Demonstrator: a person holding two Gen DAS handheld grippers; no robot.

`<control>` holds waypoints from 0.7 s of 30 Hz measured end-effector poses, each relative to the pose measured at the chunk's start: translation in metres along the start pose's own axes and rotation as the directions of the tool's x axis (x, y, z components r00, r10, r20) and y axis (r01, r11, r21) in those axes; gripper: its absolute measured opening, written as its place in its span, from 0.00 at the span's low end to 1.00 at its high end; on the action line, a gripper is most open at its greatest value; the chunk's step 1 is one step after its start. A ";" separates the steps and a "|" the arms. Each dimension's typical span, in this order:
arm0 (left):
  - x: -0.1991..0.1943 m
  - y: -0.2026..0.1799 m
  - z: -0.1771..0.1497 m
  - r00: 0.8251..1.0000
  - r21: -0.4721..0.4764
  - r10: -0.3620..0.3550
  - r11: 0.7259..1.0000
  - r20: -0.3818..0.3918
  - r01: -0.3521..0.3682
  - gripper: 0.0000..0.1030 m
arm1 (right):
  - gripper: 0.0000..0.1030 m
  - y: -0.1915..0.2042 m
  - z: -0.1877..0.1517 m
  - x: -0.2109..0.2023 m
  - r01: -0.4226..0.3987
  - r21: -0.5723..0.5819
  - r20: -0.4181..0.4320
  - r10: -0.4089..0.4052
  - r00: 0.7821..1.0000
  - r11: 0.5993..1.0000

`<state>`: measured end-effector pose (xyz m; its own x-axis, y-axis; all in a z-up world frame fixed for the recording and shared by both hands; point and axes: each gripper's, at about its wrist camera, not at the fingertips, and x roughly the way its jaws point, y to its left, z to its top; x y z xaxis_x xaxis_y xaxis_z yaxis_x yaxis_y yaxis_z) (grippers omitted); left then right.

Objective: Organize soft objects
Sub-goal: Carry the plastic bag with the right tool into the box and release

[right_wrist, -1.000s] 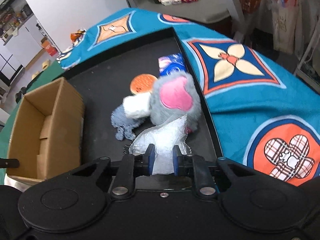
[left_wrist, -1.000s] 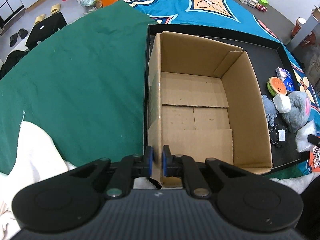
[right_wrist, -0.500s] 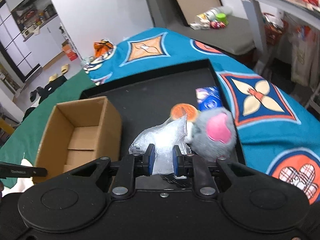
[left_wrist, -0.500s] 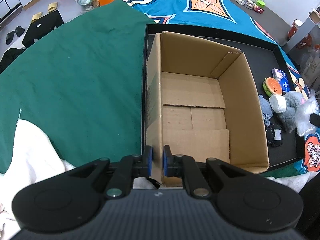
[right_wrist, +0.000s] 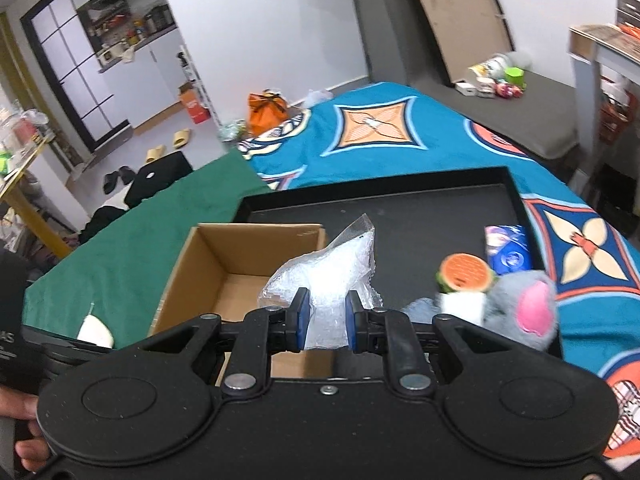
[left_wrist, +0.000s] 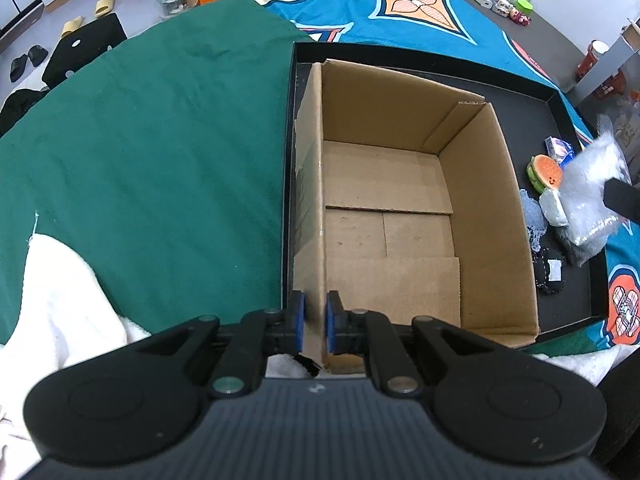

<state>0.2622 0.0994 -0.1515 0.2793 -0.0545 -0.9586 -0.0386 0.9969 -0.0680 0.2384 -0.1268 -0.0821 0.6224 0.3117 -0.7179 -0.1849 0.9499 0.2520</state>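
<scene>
An open, empty cardboard box stands in a black tray. My left gripper is shut on the box's near left wall. My right gripper is shut on a clear plastic bag of white filling and holds it in the air near the box's right wall; the bag also shows in the left wrist view. On the tray right of the box lie a grey plush with a pink ear, a burger-shaped toy, a white soft piece and a blue pack.
A blue knitted piece and a small black item lie on the tray by the box. The tray sits on a bed with a green cloth and a blue patterned cover. A white towel lies near left.
My right gripper has lifted the plastic bag off the tray and carried it left toward the box. The left gripper has stayed shut on the box wall.
</scene>
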 end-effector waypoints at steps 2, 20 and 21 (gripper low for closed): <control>0.001 -0.001 0.000 1.000 0.002 -0.004 1.000 -0.001 0.004 0.09 | 0.18 0.007 0.002 0.004 -0.008 -0.013 0.000 0.008 1.000 1.000; 0.007 0.005 -0.002 1.000 -0.001 -0.018 1.000 0.000 0.018 0.09 | 0.18 0.064 0.021 0.037 -0.087 -0.106 -0.028 0.084 0.996 0.991; 0.007 0.005 -0.003 1.000 -0.002 -0.020 1.000 0.001 0.020 0.09 | 0.18 0.066 0.023 0.038 -0.089 -0.113 -0.027 0.086 0.996 0.990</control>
<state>0.2613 0.1039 -0.1593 0.2807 -0.0744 -0.9569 -0.0354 0.9955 -0.0878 0.2675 -0.0526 -0.0781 0.5832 0.3932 -0.7109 -0.3243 0.9150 0.2400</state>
